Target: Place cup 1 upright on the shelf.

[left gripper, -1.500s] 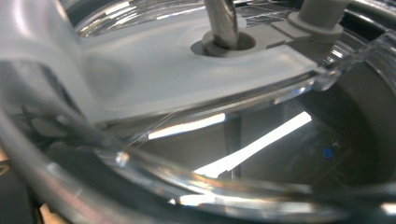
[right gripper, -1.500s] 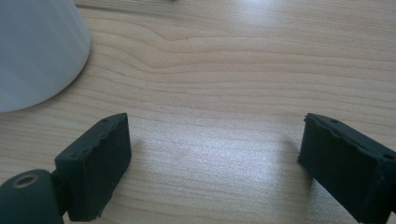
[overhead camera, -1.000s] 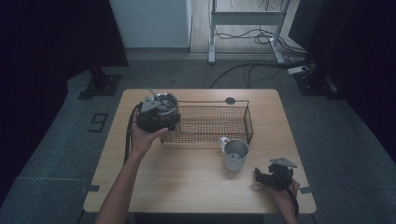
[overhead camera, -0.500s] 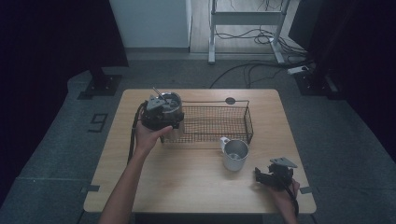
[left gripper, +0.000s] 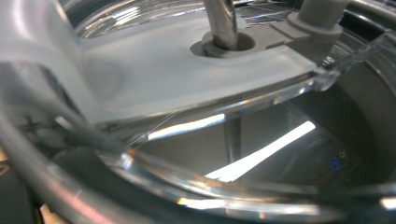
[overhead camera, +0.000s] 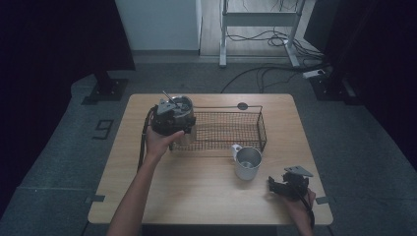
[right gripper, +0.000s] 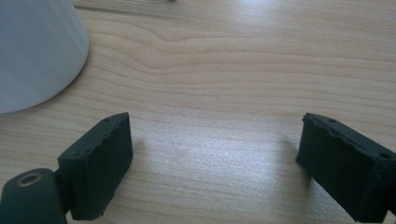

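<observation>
While my left gripper (overhead camera: 173, 120) hangs over the left end of the black wire basket (overhead camera: 226, 132), it carries a round steel container with a clear lid and a metal rod through it (overhead camera: 181, 107). From the left gripper view I see that clear lid (left gripper: 187, 84) and the rod (left gripper: 222, 21) pressed up close, with the shiny inside of the container below, but not the jaws themselves, so I cannot tell how wide they stand or exactly how they grip. In the high view the container sits against the gripper's front, raised just above the basket's left rim.

My right gripper (overhead camera: 290, 184) rests low on the light wooden worktop (overhead camera: 196, 187) near its front right corner. Its jaws stand spread with bare wood between them, and they have just been closing a little; nothing is between them. A white metal mug (overhead camera: 247, 161) stands just beside it, in front of the basket's right end; in the right gripper view its pale wall (right gripper: 37, 46) fills the upper left.

Against a second ago, the left gripper and its container have shifted slightly right, further over the basket. The right gripper and the mug sit as before.
</observation>
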`<state>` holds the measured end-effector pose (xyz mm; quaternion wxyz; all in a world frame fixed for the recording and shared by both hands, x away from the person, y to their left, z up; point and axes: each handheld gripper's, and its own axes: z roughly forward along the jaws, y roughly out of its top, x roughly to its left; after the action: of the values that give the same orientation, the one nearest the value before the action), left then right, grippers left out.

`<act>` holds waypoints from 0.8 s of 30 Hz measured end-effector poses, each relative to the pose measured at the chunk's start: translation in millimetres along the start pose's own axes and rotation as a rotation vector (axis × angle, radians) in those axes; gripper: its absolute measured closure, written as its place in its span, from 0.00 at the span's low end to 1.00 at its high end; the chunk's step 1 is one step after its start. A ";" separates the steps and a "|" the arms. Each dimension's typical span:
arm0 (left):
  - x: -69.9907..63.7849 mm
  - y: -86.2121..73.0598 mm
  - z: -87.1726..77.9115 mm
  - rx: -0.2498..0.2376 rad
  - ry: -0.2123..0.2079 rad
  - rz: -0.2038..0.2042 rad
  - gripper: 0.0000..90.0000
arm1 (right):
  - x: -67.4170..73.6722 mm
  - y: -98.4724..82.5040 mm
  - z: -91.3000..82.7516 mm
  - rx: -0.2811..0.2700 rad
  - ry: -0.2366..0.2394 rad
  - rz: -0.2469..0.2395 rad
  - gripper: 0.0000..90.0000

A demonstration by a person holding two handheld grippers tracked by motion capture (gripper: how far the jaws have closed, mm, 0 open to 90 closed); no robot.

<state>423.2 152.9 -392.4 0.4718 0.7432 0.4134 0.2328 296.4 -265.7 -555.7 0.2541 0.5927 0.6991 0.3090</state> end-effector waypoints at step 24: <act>-4.2 7.1 25.3 0.021 0.005 0.021 0.05 | -0.1 -0.3 -0.2 -0.007 -0.007 0.006 0.13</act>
<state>442.3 135.1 -397.1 0.4606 0.7517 0.4091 0.2354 296.1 -265.9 -555.8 0.2577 0.5949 0.6953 0.3102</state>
